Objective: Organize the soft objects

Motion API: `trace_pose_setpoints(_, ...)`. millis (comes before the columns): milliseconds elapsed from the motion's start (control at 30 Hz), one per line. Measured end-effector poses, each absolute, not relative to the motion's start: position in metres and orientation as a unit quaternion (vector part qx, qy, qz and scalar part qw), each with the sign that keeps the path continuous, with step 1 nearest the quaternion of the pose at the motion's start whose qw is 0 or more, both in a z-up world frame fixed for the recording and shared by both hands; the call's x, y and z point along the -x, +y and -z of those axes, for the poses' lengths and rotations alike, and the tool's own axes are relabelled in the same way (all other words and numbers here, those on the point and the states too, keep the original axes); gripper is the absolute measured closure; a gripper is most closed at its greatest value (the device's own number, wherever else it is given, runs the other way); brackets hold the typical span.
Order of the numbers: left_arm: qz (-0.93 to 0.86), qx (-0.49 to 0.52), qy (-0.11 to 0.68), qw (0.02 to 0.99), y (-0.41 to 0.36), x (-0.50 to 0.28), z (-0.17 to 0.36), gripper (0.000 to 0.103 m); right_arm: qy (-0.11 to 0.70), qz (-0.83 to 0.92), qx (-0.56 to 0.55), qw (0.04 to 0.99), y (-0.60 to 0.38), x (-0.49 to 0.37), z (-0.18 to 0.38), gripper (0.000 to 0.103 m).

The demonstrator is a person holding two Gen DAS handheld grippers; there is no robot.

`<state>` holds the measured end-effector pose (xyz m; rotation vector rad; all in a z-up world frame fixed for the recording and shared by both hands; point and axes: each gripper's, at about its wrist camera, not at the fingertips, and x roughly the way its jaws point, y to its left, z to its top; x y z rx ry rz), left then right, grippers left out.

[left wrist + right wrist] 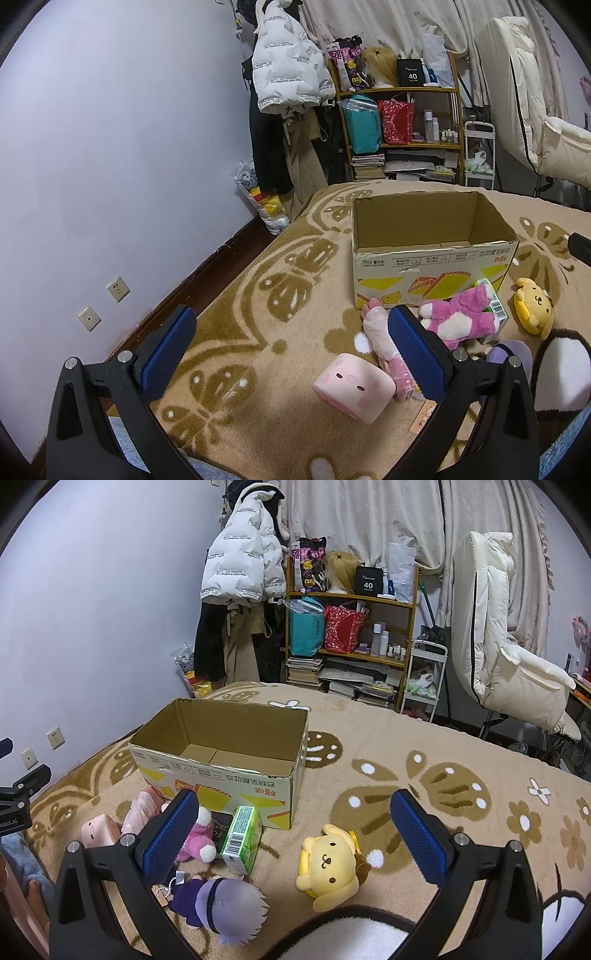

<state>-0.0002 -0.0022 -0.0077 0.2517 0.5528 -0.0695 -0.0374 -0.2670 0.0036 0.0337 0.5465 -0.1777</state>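
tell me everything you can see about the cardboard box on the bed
The cardboard box is a brown corrugated carton, upright on the patterned blanket with its top open and no top flaps showing. Its inside looks empty; only the bottom flaps show. The near outer face is pale with yellow shapes and red print that reads upside down, and its top edge is ragged. A pink plush and a green carton lie against or just before that face. Neither gripper touches it.
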Motion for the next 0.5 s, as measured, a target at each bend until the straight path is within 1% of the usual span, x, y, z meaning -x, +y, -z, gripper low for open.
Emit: trace_pose_setpoints(500, 0.033, -0.126, 0.271, 0.954, -0.0014, 0.0007, 0.0061, 0.000, 0.270, 0.087, -0.016, 0.959, -0.2685, 0.0380, -0.0039, 0.000)
